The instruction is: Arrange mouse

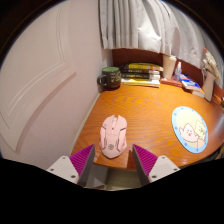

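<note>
A pale pink mouse [114,135] lies on the wooden desk [150,108], just ahead of my fingers and slightly left of the midline between them. A round light blue mouse mat [190,128] with a cartoon print lies on the desk ahead to the right. My gripper [113,161] is open, its magenta pads [82,158] spread wide, and holds nothing. The mouse's near end reaches toward the gap between the fingertips; the fingers do not touch it.
At the far side of the desk stand a dark round container [109,77], a stack of books [142,74] and more items by the curtain [150,25]. A white panelled wall [40,80] runs along the left. The desk's near edge is just under my fingers.
</note>
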A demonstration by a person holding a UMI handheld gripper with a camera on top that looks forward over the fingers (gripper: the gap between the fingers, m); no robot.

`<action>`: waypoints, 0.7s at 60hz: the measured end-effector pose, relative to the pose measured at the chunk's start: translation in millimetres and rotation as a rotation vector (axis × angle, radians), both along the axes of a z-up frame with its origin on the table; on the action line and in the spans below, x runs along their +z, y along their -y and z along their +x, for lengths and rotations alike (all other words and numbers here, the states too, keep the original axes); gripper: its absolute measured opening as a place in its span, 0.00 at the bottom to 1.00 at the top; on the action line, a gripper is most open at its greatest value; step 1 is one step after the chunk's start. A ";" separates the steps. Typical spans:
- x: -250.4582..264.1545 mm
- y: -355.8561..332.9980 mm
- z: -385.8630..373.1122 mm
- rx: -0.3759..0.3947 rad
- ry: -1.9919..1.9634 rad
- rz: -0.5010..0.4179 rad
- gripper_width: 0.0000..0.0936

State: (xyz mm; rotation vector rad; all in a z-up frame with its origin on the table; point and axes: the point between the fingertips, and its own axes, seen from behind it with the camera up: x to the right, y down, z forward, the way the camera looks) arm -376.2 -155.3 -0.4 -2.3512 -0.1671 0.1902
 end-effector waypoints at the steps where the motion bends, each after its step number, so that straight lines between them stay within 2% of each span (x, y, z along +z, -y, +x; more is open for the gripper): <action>1: -0.6 -5.0 -2.6 -0.001 0.002 -0.001 0.79; 11: -10.9 -46.4 -16.9 -0.007 0.018 -0.016 0.79; 17: -16.9 -63.8 -13.7 -0.015 0.058 -0.025 0.70; 21: -18.2 -70.8 -10.6 -0.020 0.083 -0.025 0.58; 24: -18.2 -72.3 -11.6 -0.015 0.081 -0.033 0.56; 35: -20.3 -74.6 -10.0 -0.010 0.102 -0.069 0.42; 42: -20.1 -78.7 -10.7 0.004 0.102 -0.098 0.42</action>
